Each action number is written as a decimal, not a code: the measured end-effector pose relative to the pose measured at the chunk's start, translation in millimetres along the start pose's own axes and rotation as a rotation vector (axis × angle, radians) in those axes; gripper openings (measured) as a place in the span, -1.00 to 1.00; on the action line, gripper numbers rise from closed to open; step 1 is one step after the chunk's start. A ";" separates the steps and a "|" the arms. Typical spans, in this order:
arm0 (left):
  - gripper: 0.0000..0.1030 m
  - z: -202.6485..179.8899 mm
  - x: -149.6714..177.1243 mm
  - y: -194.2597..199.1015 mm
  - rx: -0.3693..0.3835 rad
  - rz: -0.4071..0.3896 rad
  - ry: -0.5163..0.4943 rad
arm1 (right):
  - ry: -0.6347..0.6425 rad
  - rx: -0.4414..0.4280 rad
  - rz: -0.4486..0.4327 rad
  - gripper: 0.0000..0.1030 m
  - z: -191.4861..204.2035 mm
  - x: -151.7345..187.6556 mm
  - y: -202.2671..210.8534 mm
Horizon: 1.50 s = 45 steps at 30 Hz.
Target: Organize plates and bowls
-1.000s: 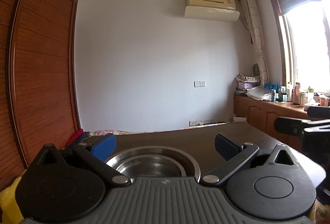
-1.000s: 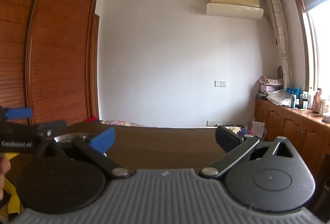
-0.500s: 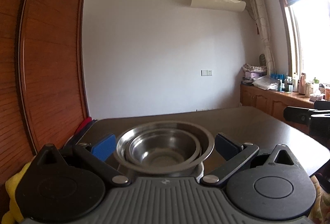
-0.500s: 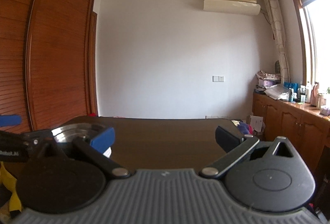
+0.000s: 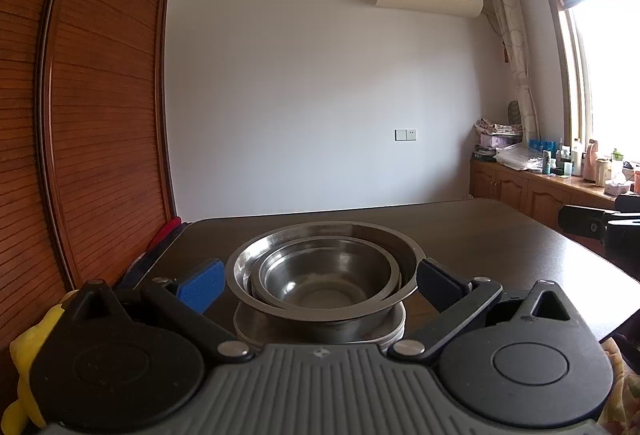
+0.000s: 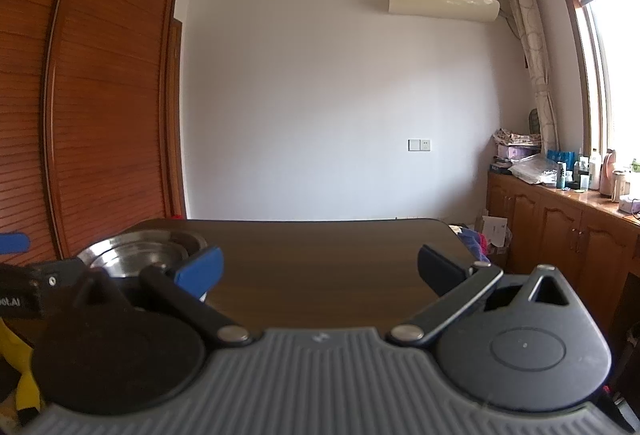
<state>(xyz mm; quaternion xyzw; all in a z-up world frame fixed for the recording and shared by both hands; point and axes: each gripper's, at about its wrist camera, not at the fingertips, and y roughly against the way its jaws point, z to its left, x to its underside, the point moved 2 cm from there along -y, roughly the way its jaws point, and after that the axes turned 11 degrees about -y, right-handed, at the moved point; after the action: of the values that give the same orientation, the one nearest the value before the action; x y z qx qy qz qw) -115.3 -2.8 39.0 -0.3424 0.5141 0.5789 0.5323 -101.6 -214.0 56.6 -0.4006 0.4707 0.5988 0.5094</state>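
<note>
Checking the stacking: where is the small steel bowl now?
Left wrist view, centre: the small steel bowl sits nested inside the larger bowl on the dark table, between the open left hand-held gripper fingers.

The nested bowls (image 5: 324, 271) are seen in bare silver steel, set on a dark brown wood-grain table (image 5: 480, 235). Blue pads are carried on the black fingers of the left gripper (image 5: 320, 285) and the right gripper (image 6: 320, 271) — each body ribbed in grey. The wardrobe (image 5: 100, 123) is slatted in reddish brown, the wall (image 5: 300, 95) is painted white, and the curtain (image 5: 516, 47) is printed with pale circles — cream on cream.
</note>
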 end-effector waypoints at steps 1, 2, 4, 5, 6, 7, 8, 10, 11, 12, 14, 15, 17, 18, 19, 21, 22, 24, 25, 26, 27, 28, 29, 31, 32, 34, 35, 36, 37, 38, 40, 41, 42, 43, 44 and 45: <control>1.00 0.3 0.1 0.0 0.001 -0.001 0.000 | 0.001 0.000 0.001 1.00 0.7 0.7 0.3; 1.00 0.8 -0.1 0.0 0.002 -0.002 0.001 | 0.000 -0.002 0.002 1.00 1.6 1.6 0.7; 1.00 0.5 -1.0 -0.2 0.002 -0.003 0.001 | 0.001 -0.001 0.001 1.00 1.3 1.6 0.5; 1.00 0.4 -0.5 0.2 0.003 -0.003 0.001 | 0.002 0.000 0.001 1.00 1.9 1.8 0.4; 1.00 0.9 -0.4 0.7 0.003 -0.004 0.001 | 0.000 -0.002 0.002 1.00 1.8 1.9 0.3; 1.00 0.7 -0.7 1.1 0.002 -0.006 0.000 | -0.001 -0.002 0.003 1.00 2.1 2.1 0.0; 1.00 0.5 -1.2 1.6 0.000 -0.007 0.000 | -0.001 -0.003 0.003 1.00 2.2 1.8 -0.1; 1.00 0.7 -1.6 2.5 0.001 -0.008 0.001 | 0.002 -0.001 0.001 1.00 2.3 1.4 0.0; 1.00 0.1 0.2 3.4 0.001 -0.009 0.000 | 0.002 0.000 0.000 1.00 2.3 1.2 0.3; 1.00 -0.2 0.2 3.2 0.003 -0.009 -0.002 | 0.001 -0.001 -0.001 1.00 2.1 0.9 0.5; 1.00 -0.4 0.9 2.7 0.007 -0.008 -0.003 | 0.002 -0.001 -0.002 1.00 1.6 0.5 0.5; 1.00 -0.4 0.7 2.9 0.005 -0.008 -0.002 | 0.002 -0.001 -0.001 1.00 1.6 0.5 0.2; 1.00 -0.2 1.0 2.8 0.007 -0.007 -0.001 | 0.002 -0.002 0.001 1.00 1.4 1.0 -0.1; 1.00 -0.3 1.3 3.5 0.007 -0.007 -0.001 | 0.004 -0.003 0.005 1.00 1.5 1.2 -0.5; 1.00 -0.4 1.1 3.5 0.005 -0.007 -0.002 | 0.004 -0.003 0.008 1.00 1.3 1.5 -0.7; 1.00 0.2 0.8 3.5 0.005 -0.007 -0.001 | 0.003 -0.002 0.010 1.00 0.8 1.6 -1.0; 1.00 0.3 0.7 3.4 0.005 -0.007 -0.001 | 0.002 -0.001 0.011 1.00 0.5 1.1 -0.9; 1.00 0.1 0.7 3.4 0.003 -0.007 -0.003 | -0.003 -0.004 0.013 1.00 -0.2 0.7 -0.9; 1.00 0.3 0.7 3.5 0.002 -0.007 -0.003 | -0.004 -0.004 0.013 1.00 -0.5 0.5 -0.5; 1.00 0.4 0.7 3.2 0.006 -0.007 -0.001 | -0.003 -0.003 0.011 1.00 -0.4 0.6 -0.2; 1.00 0.5 0.6 3.1 0.006 -0.007 -0.001 | -0.002 -0.002 0.010 1.00 -0.5 0.6 0.1; 1.00 0.6 0.2 2.9 0.004 -0.007 -0.001 | 0.000 -0.001 0.009 1.00 -0.5 0.5 0.4; 1.00 0.7 0.4 2.8 0.005 -0.007 -0.001 | 0.001 0.000 0.009 1.00 -0.6 0.5 0.2; 1.00 0.7 0.4 2.8 0.006 -0.007 0.000 | 0.000 0.000 0.010 1.00 -1.2 0.4 0.2; 1.00 0.7 0.4 2.9 0.005 -0.007 -0.001 | 0.001 0.000 0.010 1.00 -1.1 0.5 0.1; 1.00 0.9 0.4 2.8 0.005 -0.008 -0.002 | 0.001 0.001 0.010 1.00 -1.2 0.5 0.2; 1.00 0.6 0.2 3.0 0.004 -0.009 -0.002 | 0.002 0.000 0.010 1.00 -1.1 0.6 0.5; 1.00 0.7 0.0 2.8 0.004 -0.009 -0.002 | 0.002 0.000 0.010 1.00 -1.3 0.8 0.3; 1.00 0.7 0.1 2.7 0.004 -0.010 -0.002 | 0.002 0.000 0.011 1.00 -1.3 0.8 0.3; 1.00 0.6 0.1 2.8 0.004 -0.009 -0.001 | 0.002 -0.001 0.011 1.00 -1.3 1.1 0.1; 1.00 0.6 0.0 2.6 0.005 -0.010 -0.003 | 0.001 -0.001 0.013 1.00 -1.6 1.1 0.0; 1.00 0.5 0.1 2.8 0.003 -0.010 -0.002 | 0.001 -0.001 0.013 1.00 -2.0 0.8 0.2; 1.00 0.5 0.0 2.6 0.004 -0.010 -0.002 | 0.001 -0.001 0.013 1.00 -2.0 0.8 0.3; 1.00 0.4 0.2 2.8 0.005 -0.010 -0.002 | 0.000 -0.002 0.013 1.00 -2.2 0.7 0.2; 1.00 0.3 0.2 2.5 0.004 -0.010 -0.002 | 0.000 -0.001 0.013 1.00 -2.1 0.8 0.1; 1.00 0.4 0.3 2.5 0.004 -0.010 -0.002 | 0.001 -0.001 0.013 1.00 -2.1 0.9 0.2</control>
<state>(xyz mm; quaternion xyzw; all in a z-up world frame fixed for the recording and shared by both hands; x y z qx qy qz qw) -117.7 -2.1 39.4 -0.3432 0.5130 0.5754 0.5366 -101.9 -215.8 55.3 -0.3980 0.4732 0.6023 0.5049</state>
